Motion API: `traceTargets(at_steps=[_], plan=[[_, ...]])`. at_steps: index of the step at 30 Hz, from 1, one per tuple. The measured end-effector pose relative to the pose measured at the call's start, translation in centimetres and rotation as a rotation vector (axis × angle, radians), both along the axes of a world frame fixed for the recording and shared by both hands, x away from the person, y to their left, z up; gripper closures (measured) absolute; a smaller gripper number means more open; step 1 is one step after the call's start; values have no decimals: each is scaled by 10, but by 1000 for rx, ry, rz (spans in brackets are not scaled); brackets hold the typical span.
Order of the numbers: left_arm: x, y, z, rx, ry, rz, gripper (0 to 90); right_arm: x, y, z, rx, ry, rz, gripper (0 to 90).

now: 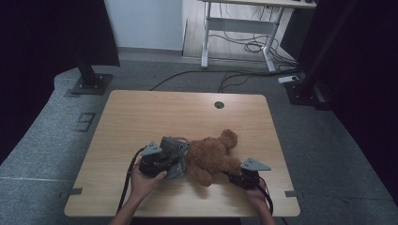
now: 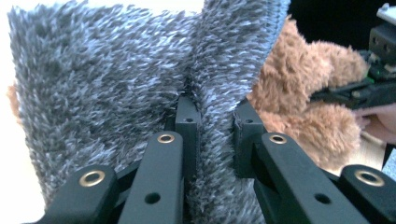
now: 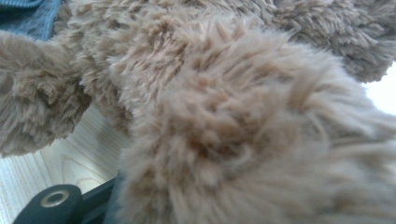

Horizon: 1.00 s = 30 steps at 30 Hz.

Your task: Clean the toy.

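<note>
My left gripper (image 2: 212,135) is clamped on the grey cloth (image 2: 116,93), my right gripper (image 1: 234,178) pinching the bear's (image 1: 211,157) leg; the cloth sits only partly on it.

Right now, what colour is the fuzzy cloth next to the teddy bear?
Grey, flecked with white; the fuzzy cloth shows best in the left gripper view.
</note>
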<state>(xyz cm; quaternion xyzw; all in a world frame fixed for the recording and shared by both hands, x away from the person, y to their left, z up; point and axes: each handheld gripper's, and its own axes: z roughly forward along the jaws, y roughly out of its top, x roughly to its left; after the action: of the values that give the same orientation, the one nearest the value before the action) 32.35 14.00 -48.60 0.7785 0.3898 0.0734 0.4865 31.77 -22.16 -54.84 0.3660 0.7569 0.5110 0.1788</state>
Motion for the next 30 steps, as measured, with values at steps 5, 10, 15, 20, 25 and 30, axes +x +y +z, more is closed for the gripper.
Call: traceTargets(at_steps=[5, 10, 15, 20, 25, 30], plan=[[-5, 3, -6, 21, 3, -1, 765, 0, 0, 0, 0, 3, 2, 582], [-9, 3, -11, 33, 10, -7, 765, 0, 0, 0, -3, 5, 2, 581], [-10, 5, -12, 25, 17, -7, 764, 0, 0, 0, -5, 5, 0, 581], [-6, 12, 4, -6, -12, 20, 762, 1, -1, 0, 2, 5, -7, 582], [10, 17, 31, -12, -64, 77, 761, 1, -1, 0, 5, 8, -11, 582], [35, 10, 41, 13, -54, 106, 760, 2, -1, 0, 6, 7, -12, 582]])
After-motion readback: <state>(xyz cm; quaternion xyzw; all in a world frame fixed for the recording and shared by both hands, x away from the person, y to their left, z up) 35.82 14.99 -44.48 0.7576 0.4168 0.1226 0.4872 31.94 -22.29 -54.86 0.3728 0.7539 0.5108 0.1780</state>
